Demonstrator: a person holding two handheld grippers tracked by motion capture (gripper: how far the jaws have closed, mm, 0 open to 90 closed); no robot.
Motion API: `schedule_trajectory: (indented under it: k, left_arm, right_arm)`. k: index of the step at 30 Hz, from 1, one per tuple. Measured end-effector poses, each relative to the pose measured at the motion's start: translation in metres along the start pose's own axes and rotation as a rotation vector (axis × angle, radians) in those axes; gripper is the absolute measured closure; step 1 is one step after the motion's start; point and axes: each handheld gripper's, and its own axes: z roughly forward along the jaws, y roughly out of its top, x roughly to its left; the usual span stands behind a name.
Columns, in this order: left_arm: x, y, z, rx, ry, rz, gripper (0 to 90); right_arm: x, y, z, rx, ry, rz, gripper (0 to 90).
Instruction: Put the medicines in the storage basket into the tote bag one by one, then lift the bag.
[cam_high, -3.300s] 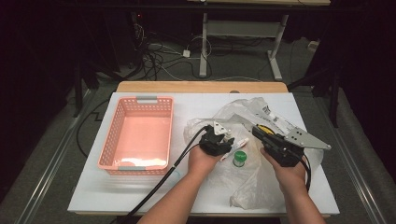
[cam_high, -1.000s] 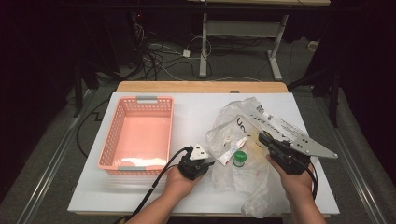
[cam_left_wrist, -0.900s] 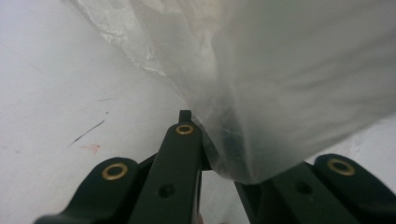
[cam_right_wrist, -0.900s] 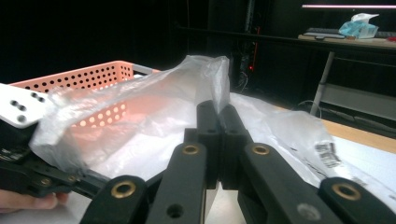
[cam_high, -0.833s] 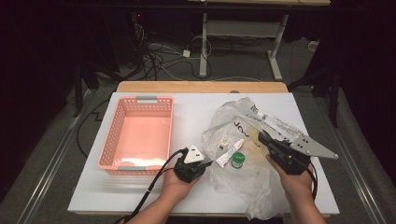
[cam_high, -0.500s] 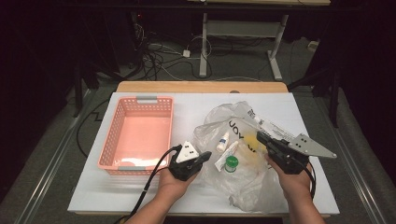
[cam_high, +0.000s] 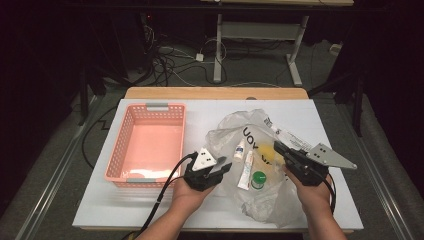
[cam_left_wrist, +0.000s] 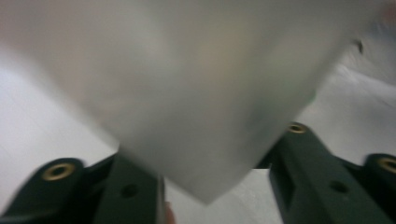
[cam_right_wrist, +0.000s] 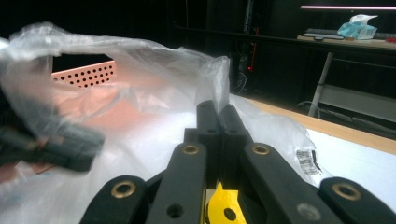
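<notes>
Plastic bag (cam_high: 260, 165), clear and crumpled, sprawls over the right half of the white worktop (cam_high: 100, 210), from near the far edge to the near edge, black print on top with only the letters "UOY" readable as seen from the high view, plus a barcode sticker on it (cam_right_wrist: 306, 161) too small to read. Pink perforated basket (cam_high: 150, 145) sits on the left half, long side running toward the far edge, well apart from the right gripper and just beside the left one. Right forearm comes in from the near edge at the right; right gripper (cam_high: 280, 150) angled toward the far-left over the bag, grey plate on top, jaws clenched on a raised fold of the bag film in the right gripper view (cam_right_wrist: 215, 105). Left forearm comes in from the near edge at centre; left gripper (cam_high: 222, 167) tilted toward the right at the bag's left edge, jaws have just been opening and stand apart, bag film blurred close between them in the left gripper view (cam_left_wrist: 210, 107), pads not seen pressing it. Inside the bag: white tube (cam_high: 247, 170) with unreadable print, small white tube (cam_high: 240, 148) beyond it, yellow item (cam_high: 265, 152), green round cap (cam_high: 258, 178) nearest the near edge.
</notes>
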Motion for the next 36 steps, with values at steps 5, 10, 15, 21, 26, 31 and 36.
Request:
schedule_trajectory:
  k: [5,10,15,21,26,31,36]
  left_arm:
    - [-0.006,-0.03,0.0,0.089,-0.029,-0.028,34.3]
    - [-0.02,-0.041,0.017,0.216,-0.089,0.0,37.6]
    - [-0.037,-0.042,0.022,0.26,-0.022,0.092,61.6]
    - [-0.033,-0.042,0.016,0.204,-0.041,0.085,88.3]
    - [-0.031,-0.026,0.005,0.065,-0.015,0.086,88.4]
    - [-0.029,0.004,-0.005,-0.024,0.008,0.116,88.4]
    - [-0.025,0.031,-0.012,-0.095,0.034,0.133,88.4]
  right_arm:
    - [0.001,-0.001,-0.001,0.005,0.001,-0.007,90.0]
    - [0.005,-0.001,0.001,0.016,0.01,-0.017,90.0]
    - [0.006,0.0,0.0,0.01,0.012,-0.018,90.0]
    - [0.005,-0.002,0.0,0.013,0.015,-0.012,90.0]
    - [0.005,0.0,-0.002,0.002,0.005,-0.009,90.0]
    - [0.004,0.003,-0.001,-0.016,-0.011,-0.01,90.0]
    - [0.0,0.011,0.003,-0.039,-0.043,-0.01,90.0]
